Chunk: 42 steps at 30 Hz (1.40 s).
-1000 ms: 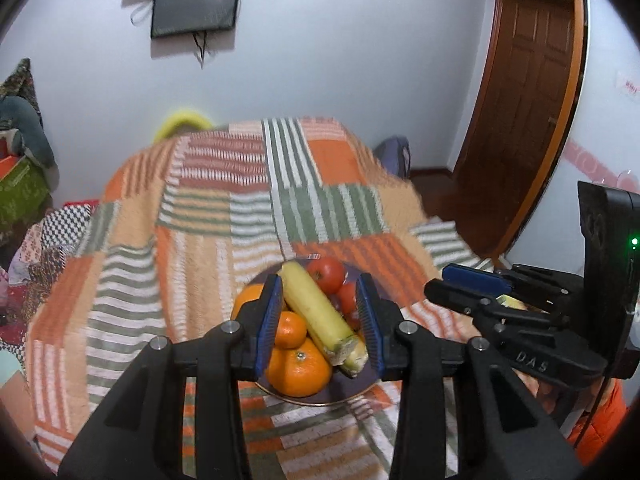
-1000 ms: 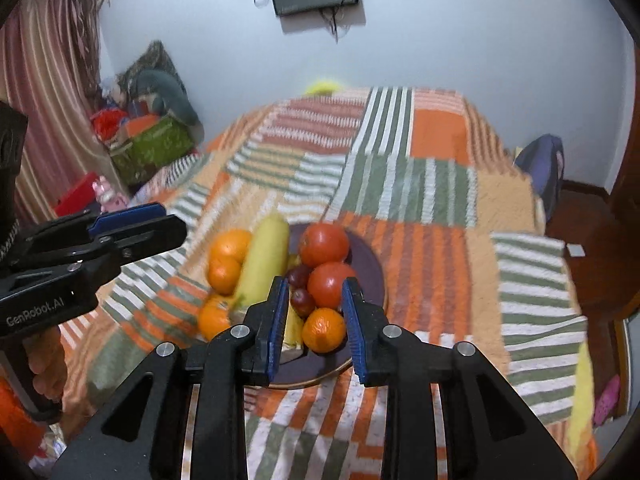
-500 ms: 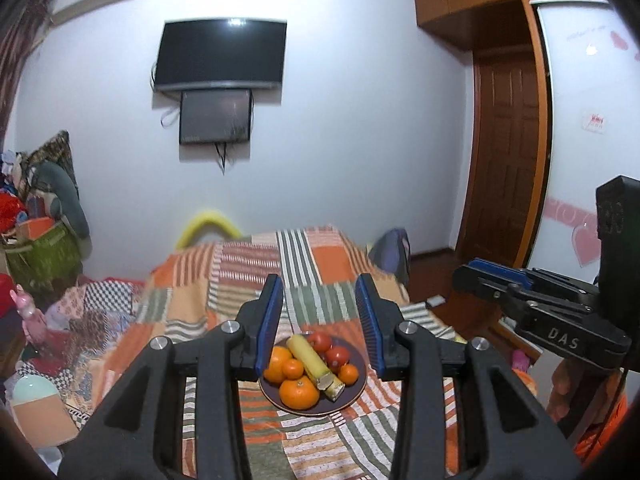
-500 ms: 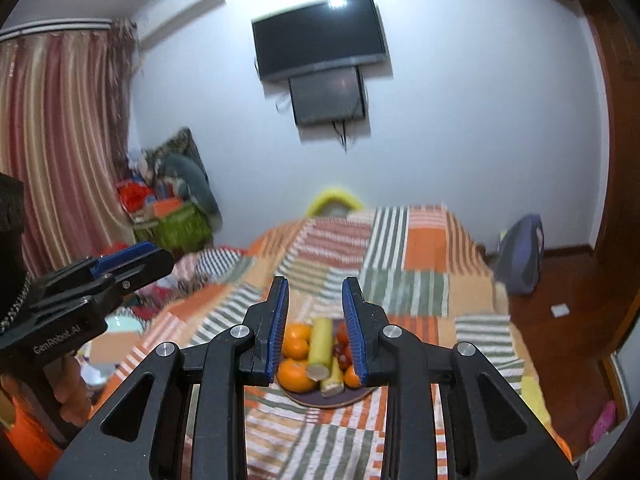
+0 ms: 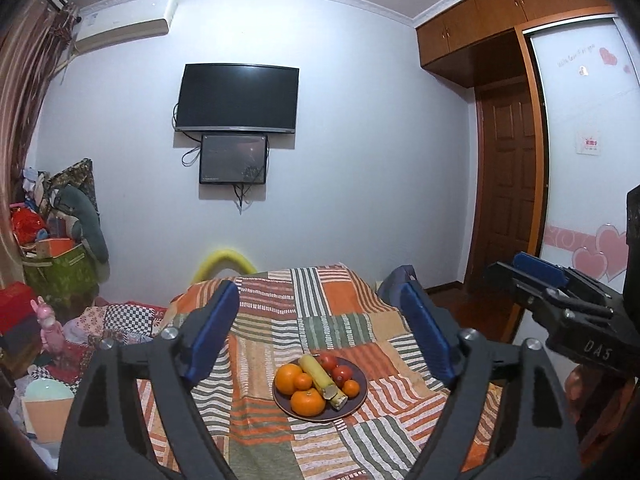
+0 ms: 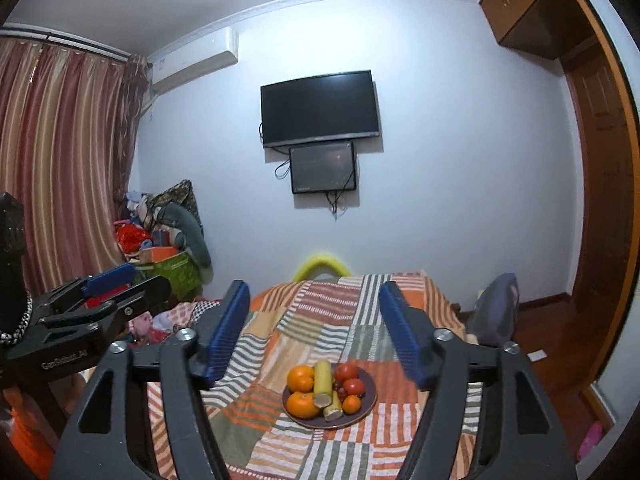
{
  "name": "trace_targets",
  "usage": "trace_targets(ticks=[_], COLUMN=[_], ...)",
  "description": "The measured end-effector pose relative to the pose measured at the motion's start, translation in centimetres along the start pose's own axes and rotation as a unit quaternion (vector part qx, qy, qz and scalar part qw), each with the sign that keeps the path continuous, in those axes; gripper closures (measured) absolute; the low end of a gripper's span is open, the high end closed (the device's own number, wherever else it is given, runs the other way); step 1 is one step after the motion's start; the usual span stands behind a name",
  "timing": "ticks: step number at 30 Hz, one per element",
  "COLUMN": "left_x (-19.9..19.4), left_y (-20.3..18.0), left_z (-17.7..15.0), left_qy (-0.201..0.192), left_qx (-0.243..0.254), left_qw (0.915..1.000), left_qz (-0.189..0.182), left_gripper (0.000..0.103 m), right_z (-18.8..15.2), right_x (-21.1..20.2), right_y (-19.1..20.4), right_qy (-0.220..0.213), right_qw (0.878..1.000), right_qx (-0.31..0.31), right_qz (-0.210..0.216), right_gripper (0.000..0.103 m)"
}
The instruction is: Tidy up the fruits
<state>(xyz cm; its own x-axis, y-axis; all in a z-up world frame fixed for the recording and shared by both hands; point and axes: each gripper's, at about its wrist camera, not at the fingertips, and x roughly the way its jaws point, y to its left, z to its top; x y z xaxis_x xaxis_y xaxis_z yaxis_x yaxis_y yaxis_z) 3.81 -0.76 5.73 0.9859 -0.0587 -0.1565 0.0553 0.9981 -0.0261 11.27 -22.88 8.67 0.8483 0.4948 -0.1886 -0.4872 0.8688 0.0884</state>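
A dark round plate (image 5: 359,397) sits on the striped patchwork bedspread (image 5: 276,328). It holds several oranges (image 5: 288,378), red tomatoes (image 5: 341,374) and a pale yellow-green cob (image 5: 318,373). The plate also shows in the right wrist view (image 6: 370,402), with oranges (image 6: 301,378), tomatoes (image 6: 346,372) and the cob (image 6: 322,382). My left gripper (image 5: 320,336) is open and empty, well back from the plate. My right gripper (image 6: 314,334) is open and empty, also well back. Each gripper shows in the other's view, the right one (image 5: 560,296) and the left one (image 6: 96,300).
A TV (image 5: 238,98) and a smaller screen hang on the far wall. A pile of bags and toys (image 5: 52,248) stands at the left. A wooden door (image 5: 506,200) and a sliding wardrobe are at the right. A blue bag (image 6: 496,308) leans by the bed.
Both grippers have pulled far back and up from the plate, and both jaws have opened wide. The fruit on the plate has not moved.
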Motion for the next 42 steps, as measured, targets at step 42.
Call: trace_targets(ticks=[42], left_x=[-0.1], left_y=[0.4], left_z=[-1.6], left_qy=[0.015], left_qx=[0.006], left_qw=[0.9998], left_qz=[0.013], left_gripper=[0.0], right_z=[-0.4], right_x=[-2.1], right_y=[0.8], right_qy=[-0.01], right_qw=[0.999], right_qx=[-0.017], right_qz=[-0.046], right_gripper=[0.0])
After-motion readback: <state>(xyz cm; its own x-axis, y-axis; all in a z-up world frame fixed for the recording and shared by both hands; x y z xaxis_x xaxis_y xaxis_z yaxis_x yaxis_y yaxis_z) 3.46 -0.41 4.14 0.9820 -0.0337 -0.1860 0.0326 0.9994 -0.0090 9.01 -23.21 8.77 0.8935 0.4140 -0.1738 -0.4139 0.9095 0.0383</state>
